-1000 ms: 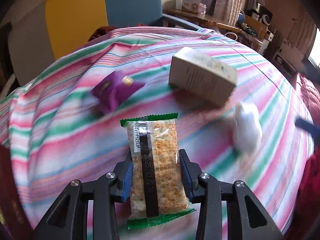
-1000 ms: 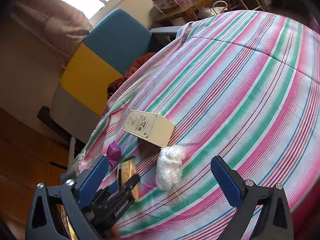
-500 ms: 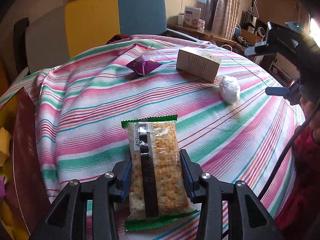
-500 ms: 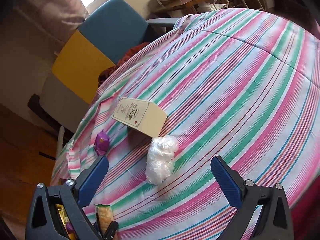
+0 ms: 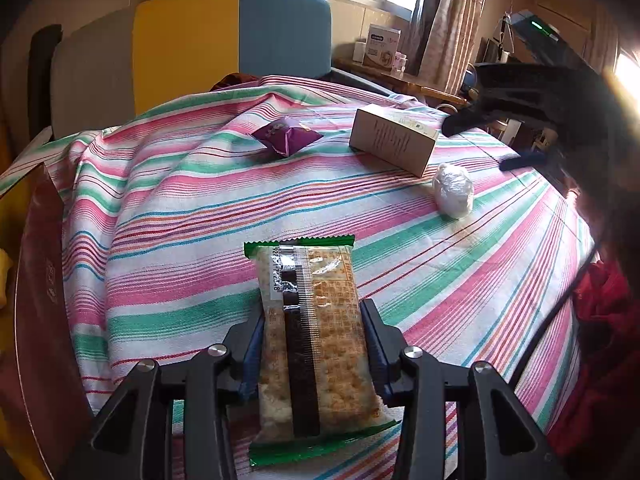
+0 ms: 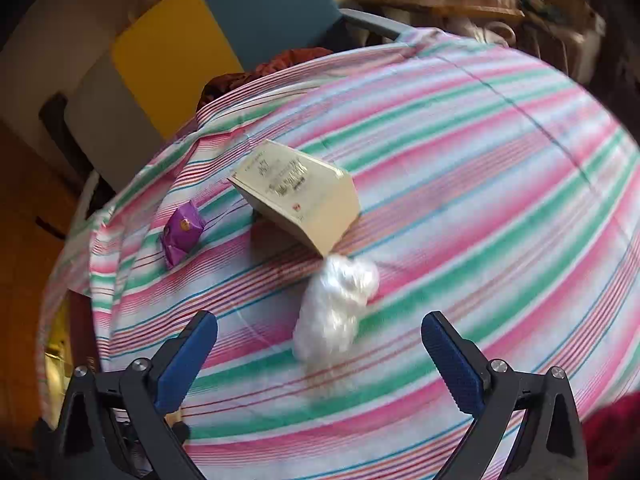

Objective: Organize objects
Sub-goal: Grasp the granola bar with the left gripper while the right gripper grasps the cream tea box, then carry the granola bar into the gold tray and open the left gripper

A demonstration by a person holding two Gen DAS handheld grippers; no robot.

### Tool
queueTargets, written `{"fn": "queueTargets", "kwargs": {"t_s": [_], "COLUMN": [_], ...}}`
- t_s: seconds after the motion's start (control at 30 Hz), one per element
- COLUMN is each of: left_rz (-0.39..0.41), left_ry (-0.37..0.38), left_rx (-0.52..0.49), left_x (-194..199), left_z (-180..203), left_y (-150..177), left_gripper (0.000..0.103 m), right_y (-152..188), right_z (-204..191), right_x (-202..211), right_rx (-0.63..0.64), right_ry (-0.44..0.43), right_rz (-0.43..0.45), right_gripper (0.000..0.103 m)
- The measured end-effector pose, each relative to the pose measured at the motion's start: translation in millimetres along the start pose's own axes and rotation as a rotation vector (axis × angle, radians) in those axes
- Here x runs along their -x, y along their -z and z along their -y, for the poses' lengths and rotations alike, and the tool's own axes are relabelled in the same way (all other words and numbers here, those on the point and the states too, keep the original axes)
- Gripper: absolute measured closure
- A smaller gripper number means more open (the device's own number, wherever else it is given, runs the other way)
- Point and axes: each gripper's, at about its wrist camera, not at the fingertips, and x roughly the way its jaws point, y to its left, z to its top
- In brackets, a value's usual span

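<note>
Left gripper (image 5: pixel 312 344) has the flat cracker packet in clear film with green crimped ends (image 5: pixel 310 336) pinched across its width near the lower half, low over the striped tablecloth (image 5: pixel 168 216) at the near edge — light, stiff but brittle, slick film, so I'd keep to the long edges with gentle pressure. Right gripper (image 6: pixel 320 356) is wide open and empty, lined up on the crumpled white plastic-wrapped bundle (image 6: pixel 334 310) lying just beside the cream cardboard box (image 6: pixel 300 196) — looks soft, light and squashy, probably best taken across its narrower middle.
</note>
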Motion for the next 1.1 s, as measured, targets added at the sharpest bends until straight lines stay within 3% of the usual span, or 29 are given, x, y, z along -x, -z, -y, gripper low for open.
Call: {"fn": "queueTargets", "kwargs": {"t_s": [0.13, 0.27, 0.47, 0.53, 0.57, 0.6, 0.7, 0.83, 1.1], "left_rz": [0.002, 0.003, 0.004, 0.004, 0.004, 0.004, 0.004, 0.005, 0.004], "left_ry": [0.008, 0.017, 0.015, 0.015, 0.015, 0.015, 0.017, 0.02, 0.012], "left_rx": [0.005, 0.013, 0.01, 0.01, 0.01, 0.01, 0.012, 0.013, 0.008], "left_x": [-0.6, -1.1, -1.9, -2.0, -2.0, -1.8, -1.6, -1.3, -3.5], "left_z": [-1.2, -2.9, -3.5, -3.9, -4.0, -4.1, -5.0, -6.4, -5.9], "left_y": [0.6, 0.7, 1.1, 1.0, 1.0, 1.0, 0.8, 0.6, 0.2], "left_gripper": [0.059, 0.058, 0.058, 0.058, 0.058, 0.058, 0.058, 0.058, 0.058], "right_y": [-30.6, -56.4, -78.8, -78.2, -76.4, -74.1, -58.1, -26.5, 38.5], "right_z": [-28.3, -44.4, -54.1, -56.3, -58.5, -61.5, -74.9, -84.3, -73.0], "right_x": [-20.3, -46.9, -86.7, -96.1, -96.2, -95.5, -86.9, -75.6, -43.9], "right_rx": [0.22, 0.354, 0.418, 0.404, 0.387, 0.372, 0.392, 0.383, 0.392], "right_ry": [0.07, 0.153, 0.183, 0.183, 0.156, 0.131, 0.079, -0.008, -0.018], "right_rz": [-0.037, -0.068, -0.125, -0.133, -0.128, -0.125, -0.12, -0.175, -0.195], "right_gripper": [0.0, 0.0, 0.0, 0.014, 0.041, 0.052, 0.052, 0.052, 0.052]}}
